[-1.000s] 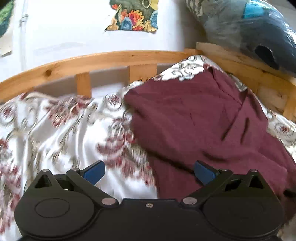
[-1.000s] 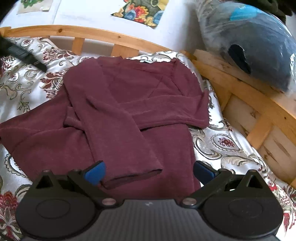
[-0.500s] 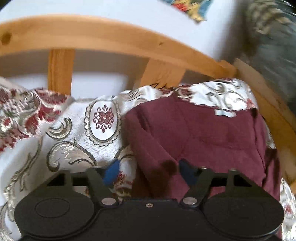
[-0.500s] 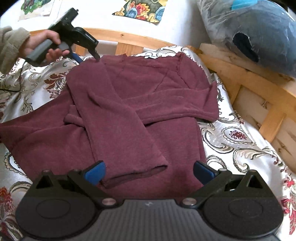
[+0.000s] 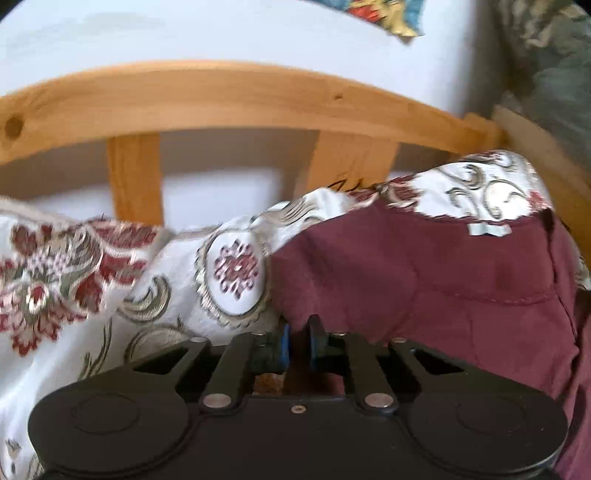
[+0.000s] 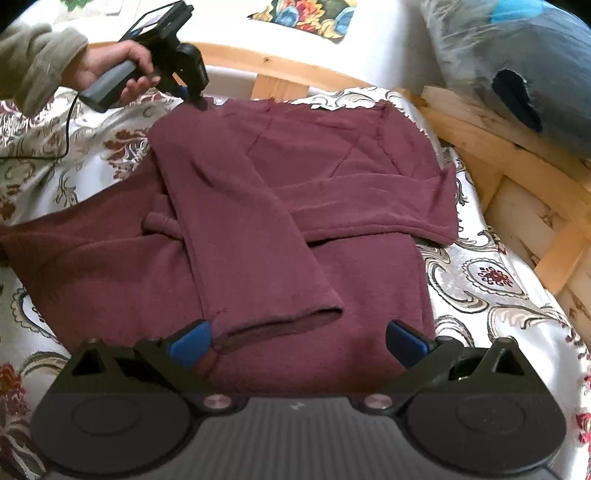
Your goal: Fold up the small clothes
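A white, smooth plaster wall (image 6: 229,33) fills the far side of the room, lit by soft daylight. A colourful floral paper picture (image 6: 306,16) is stuck to it, and a second, mostly green one (image 6: 83,4) shows at the upper left edge. In front of the wall runs a curved rail of pale knotty pine wood (image 5: 221,96) held on short upright slats (image 5: 135,177), forming the back of a wooden-framed seat or bed. The frame continues along the right edge as rough pine boards (image 6: 517,177). A glossy white cover with red flowers and grey-gold scrolls (image 6: 491,280) spreads over the surface. A large clear plastic bag of dark blue-grey bedding (image 6: 524,62) rests on the frame's far right corner.
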Action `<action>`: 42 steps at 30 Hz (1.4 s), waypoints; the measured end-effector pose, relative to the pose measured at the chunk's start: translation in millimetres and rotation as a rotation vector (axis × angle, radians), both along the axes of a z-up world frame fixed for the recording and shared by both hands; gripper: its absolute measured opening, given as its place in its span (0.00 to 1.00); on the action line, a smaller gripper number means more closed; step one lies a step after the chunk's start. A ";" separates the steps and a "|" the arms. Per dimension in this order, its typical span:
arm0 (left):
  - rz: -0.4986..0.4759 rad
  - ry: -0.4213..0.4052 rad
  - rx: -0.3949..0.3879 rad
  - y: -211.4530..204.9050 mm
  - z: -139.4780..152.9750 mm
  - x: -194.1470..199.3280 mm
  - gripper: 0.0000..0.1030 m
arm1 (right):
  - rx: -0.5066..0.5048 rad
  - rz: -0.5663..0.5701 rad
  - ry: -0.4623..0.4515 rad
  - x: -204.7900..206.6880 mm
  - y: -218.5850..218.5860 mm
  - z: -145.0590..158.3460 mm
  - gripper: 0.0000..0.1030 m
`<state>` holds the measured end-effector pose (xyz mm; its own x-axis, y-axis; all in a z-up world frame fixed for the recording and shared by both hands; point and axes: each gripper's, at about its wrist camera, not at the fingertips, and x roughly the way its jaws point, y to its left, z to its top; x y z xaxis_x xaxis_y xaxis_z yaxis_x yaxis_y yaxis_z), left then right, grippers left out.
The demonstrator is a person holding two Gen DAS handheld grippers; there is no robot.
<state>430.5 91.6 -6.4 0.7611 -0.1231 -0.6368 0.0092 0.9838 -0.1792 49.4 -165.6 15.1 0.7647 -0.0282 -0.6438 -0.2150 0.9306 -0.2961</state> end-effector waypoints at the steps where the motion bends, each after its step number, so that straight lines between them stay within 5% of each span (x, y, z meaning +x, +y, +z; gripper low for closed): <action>1: 0.017 0.013 -0.010 2.0 -0.2 -0.1 0.29 | -0.003 0.005 -0.003 -0.3 1.4 0.6 1.00; 4: 0.031 0.002 -0.052 10.0 1.6 -11.5 0.51 | -0.009 0.010 -0.022 -3.7 4.1 2.8 1.00; 7: -0.012 -0.028 -0.070 12.5 4.7 -29.7 0.63 | -0.004 0.006 -0.028 -5.7 3.9 4.4 1.00; 13: -0.149 -0.041 -0.043 11.3 -10.9 -70.5 0.65 | 0.008 -0.013 -0.027 -7.2 0.0 6.3 1.00; 15: -0.178 -0.036 -0.058 13.5 -19.6 -78.7 0.62 | 0.006 -0.016 -0.027 -8.4 -0.7 6.7 1.00; 19: -0.212 0.008 -0.123 16.4 -28.5 -78.6 0.22 | -0.002 -0.014 -0.023 -10.9 -0.2 6.3 1.00; 21: -0.187 0.023 -0.137 15.6 -27.0 -78.9 0.13 | -0.002 -0.016 -0.023 -12.0 0.7 6.6 1.00; 29: -0.021 0.058 -0.134 19.2 -27.1 -84.9 0.13 | -0.016 -0.012 -0.022 -12.2 2.1 6.7 1.00; 32: 0.011 0.072 -0.098 14.5 -22.6 -87.2 0.32 | -0.025 -0.014 -0.029 -15.6 2.2 9.0 1.00; 37: 0.013 0.040 -0.025 8.2 -12.4 -117.0 0.79 | -0.030 -0.017 -0.062 -30.4 -2.7 17.9 1.00; 42: -0.074 -0.033 0.065 -5.2 3.9 -174.2 0.96 | -0.068 -0.043 -0.060 -49.7 -12.4 25.8 1.00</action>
<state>256.3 86.4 -2.5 0.7719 -0.1395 -0.6203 0.0876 0.9897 -0.1136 -0.2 -177.9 40.9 0.7987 -0.1038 -0.5927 -0.1555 0.9159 -0.3699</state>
